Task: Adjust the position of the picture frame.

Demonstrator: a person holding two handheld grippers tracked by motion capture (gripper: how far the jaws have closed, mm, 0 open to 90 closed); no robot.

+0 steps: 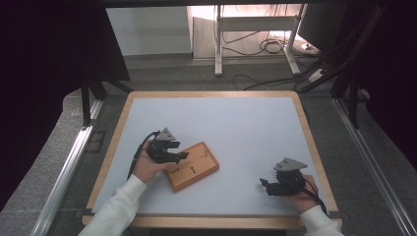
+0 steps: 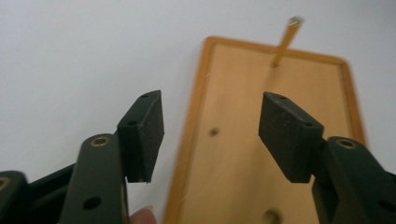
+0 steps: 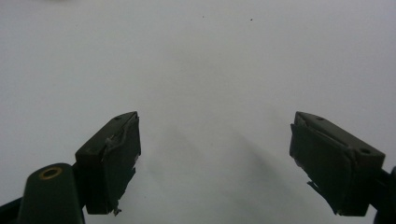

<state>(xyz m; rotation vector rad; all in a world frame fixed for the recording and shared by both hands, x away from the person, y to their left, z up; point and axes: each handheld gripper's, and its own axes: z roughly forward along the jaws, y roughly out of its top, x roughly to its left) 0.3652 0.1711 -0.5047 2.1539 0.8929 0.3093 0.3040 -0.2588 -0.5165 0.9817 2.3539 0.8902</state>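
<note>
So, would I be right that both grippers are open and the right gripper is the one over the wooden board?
Not quite: the left gripper is over the wooden board, as the high view and left gripper view show. The right gripper is over the bare table. Both are open.

The left gripper (image 1: 181, 156) sits low at the person's left hand (image 1: 147, 167), its jaws spread apart with nothing between the pads (image 2: 148, 126) — a fingertip (image 2: 142, 217) shows just beneath the nearer jaw; the white sleeve (image 1: 118, 206) runs back from that hand toward the bottom edge. The right gripper (image 1: 264, 184) lies well apart from the left one, held by the right hand (image 1: 301, 196); its jaws also stand wide — empty, pads (image 3: 116, 158) facing each other.
</note>
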